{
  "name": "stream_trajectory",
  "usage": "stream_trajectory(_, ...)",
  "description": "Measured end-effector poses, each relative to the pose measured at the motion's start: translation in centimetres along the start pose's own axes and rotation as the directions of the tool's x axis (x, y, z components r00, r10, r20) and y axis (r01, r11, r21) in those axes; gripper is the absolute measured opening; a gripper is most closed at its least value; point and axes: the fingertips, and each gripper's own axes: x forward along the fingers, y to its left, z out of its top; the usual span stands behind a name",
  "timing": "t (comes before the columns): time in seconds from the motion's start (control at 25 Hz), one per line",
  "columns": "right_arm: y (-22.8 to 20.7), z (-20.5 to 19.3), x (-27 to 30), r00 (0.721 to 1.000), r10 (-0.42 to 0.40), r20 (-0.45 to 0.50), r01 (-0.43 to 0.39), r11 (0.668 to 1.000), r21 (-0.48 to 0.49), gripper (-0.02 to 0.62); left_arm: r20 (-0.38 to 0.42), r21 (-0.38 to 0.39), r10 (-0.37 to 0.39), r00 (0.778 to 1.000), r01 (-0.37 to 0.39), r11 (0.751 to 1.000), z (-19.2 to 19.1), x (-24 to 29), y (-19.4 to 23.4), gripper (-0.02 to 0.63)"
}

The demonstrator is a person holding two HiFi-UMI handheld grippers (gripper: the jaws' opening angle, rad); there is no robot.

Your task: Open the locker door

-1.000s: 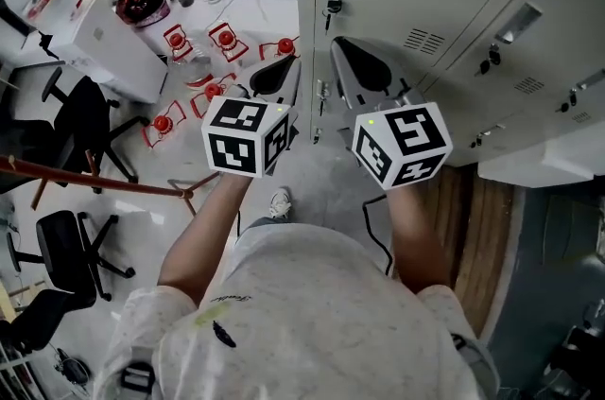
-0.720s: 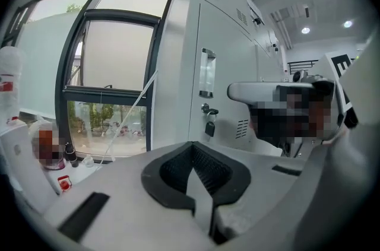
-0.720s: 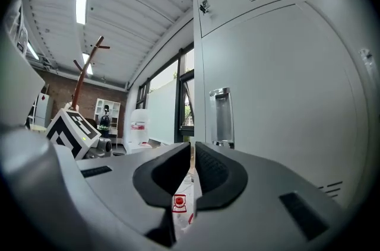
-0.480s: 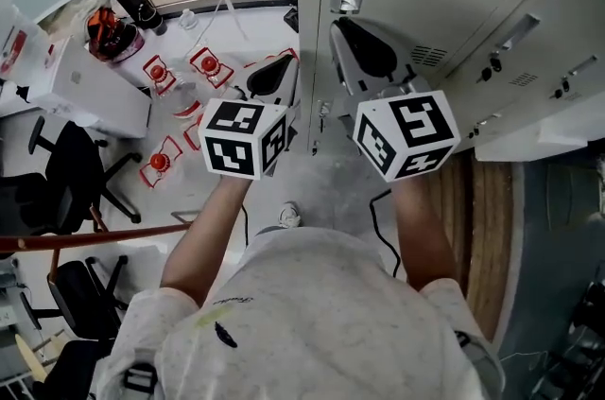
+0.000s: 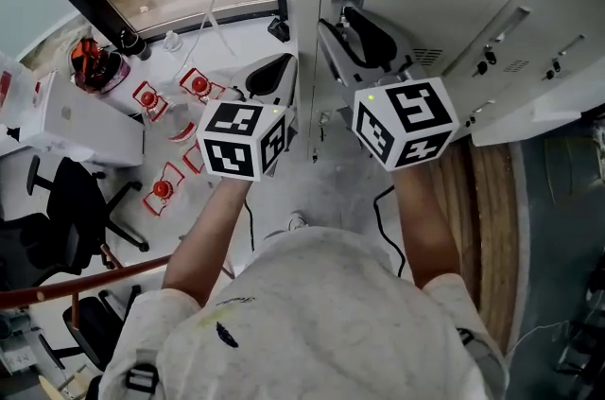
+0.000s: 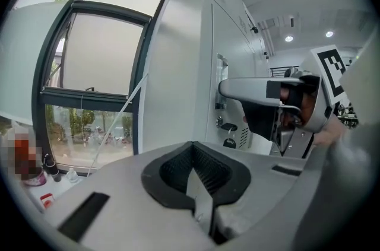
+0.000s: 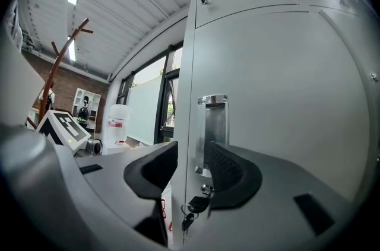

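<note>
The right gripper (image 7: 191, 165), fingers just opened and gripping nothing, frames the upright recessed handle (image 7: 212, 125) straight ahead at the locker door (image 7: 279, 83)'s left edge, mid-frame; the left gripper (image 6: 199, 184), fingers shut and empty, hangs farther left.

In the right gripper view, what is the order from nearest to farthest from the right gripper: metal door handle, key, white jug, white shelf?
The right gripper has just been opening its jaws; nothing is held between them.
1. Metal door handle and key, straight ahead on the locker: too close to call.
2. White jug, to the left.
3. White shelf, far left.
</note>
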Motion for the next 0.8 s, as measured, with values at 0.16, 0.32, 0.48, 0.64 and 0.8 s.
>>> stream_trajectory(0.16, -0.1, 0.0, 0.9, 1.0, -0.024, -0.004, 0.024, 1.0, 0.005, 0.153, 0.004, -0.002, -0.02, 1.0, 0.02, 1.0, 0.1, 0.2, 0.9, 0.006)
stream_trajectory(0.32, 0.3, 0.0, 1.5, 0.999, -0.038, -0.005, 0.038, 0.999, 0.005, 0.163, 0.007, -0.002, -0.041, 0.999, 0.041, 0.999, 0.3, 0.4, 1.4, 0.006)
stream_trajectory(0.48, 0.4, 0.1, 1.7, 0.999, -0.053, 0.004, 0.053, 0.999, 0.014, 0.163, -0.003, -0.006, -0.059, 0.998, 0.059, 0.998, 0.0, 0.6, 1.9, 0.006)
stream_trajectory(0.64, 0.6, 0.1, 1.7, 0.998, -0.068, 0.01, 0.068, 0.998, 0.014, 0.169, -0.014, -0.002, -0.08, 0.997, 0.08, 0.997, -0.5, 0.7, 1.6, 0.006)
stream_trajectory(0.8, 0.7, 0.1, 1.7, 0.996, -0.088, 0.019, 0.087, 0.996, 0.021, 0.169, -0.017, -0.012, -0.085, 0.996, 0.085, 0.996, -0.9, 0.4, 1.7, 0.006)
